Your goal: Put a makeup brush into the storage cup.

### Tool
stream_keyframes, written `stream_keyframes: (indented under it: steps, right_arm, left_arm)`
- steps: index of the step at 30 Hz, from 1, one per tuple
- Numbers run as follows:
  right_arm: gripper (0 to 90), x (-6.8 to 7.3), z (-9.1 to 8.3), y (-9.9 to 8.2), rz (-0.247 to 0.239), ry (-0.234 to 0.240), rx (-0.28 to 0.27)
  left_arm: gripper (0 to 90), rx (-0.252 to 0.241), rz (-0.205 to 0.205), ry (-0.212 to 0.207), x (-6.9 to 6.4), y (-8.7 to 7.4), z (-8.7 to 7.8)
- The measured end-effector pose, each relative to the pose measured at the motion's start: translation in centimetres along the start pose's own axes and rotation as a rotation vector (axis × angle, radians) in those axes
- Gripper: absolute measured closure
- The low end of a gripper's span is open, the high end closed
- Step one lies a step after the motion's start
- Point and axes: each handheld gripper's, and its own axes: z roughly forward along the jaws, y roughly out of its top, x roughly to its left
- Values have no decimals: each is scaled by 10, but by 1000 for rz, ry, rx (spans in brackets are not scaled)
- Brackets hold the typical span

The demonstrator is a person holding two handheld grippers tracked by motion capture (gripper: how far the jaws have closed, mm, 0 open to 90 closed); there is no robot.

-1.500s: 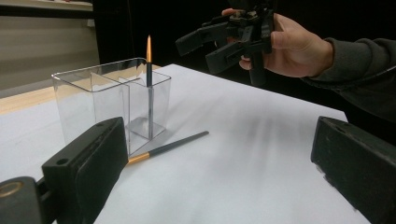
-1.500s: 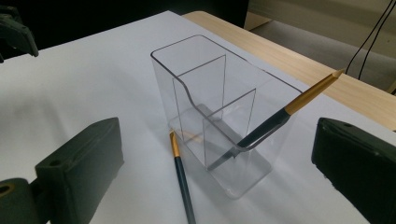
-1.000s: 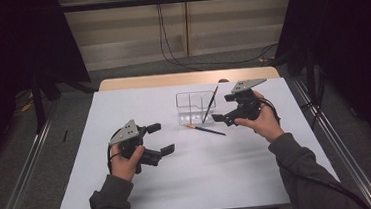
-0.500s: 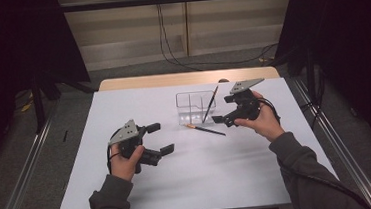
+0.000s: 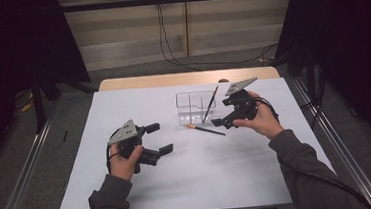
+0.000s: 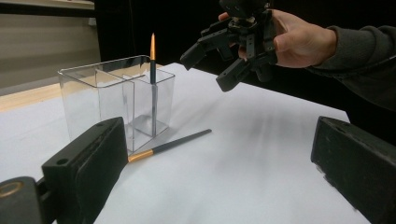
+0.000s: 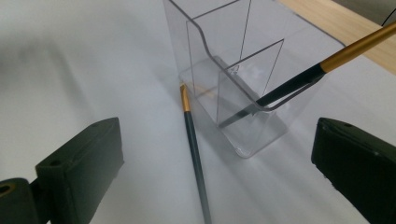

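A clear plastic holder (image 5: 189, 105) with compartments stands at the table's back middle. One dark pen with a gold end (image 5: 210, 102) leans in its right compartment. A second such pen (image 5: 206, 129) lies flat on the white table just in front of the holder. My right gripper (image 5: 220, 113) hovers open just right of the holder, above the lying pen's right end. In the right gripper view the lying pen (image 7: 194, 154) and the holder (image 7: 219, 74) sit between the open jaws. My left gripper (image 5: 162, 137) is open at front left, empty, pointing toward the holder (image 6: 116, 98).
White sheet (image 5: 180, 185) covers the table, with a wooden strip (image 5: 186, 79) along the far edge. Metal rails (image 5: 23, 167) run along both sides on the floor. From the left gripper view, the other hand and its gripper (image 6: 233, 46) hang above the table's right.
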Motion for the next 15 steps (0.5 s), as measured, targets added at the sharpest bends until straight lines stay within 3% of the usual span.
stream_keyframes:
  steps: [10,15]
  right_arm:
    - [34,3,14,7,-16,13,112]
    - [36,4,17,10,-11,26,133]
  left_arm:
    - [37,-2,-1,-3,3,0,-3]
    - [37,-10,-6,-13,5,0,-2]
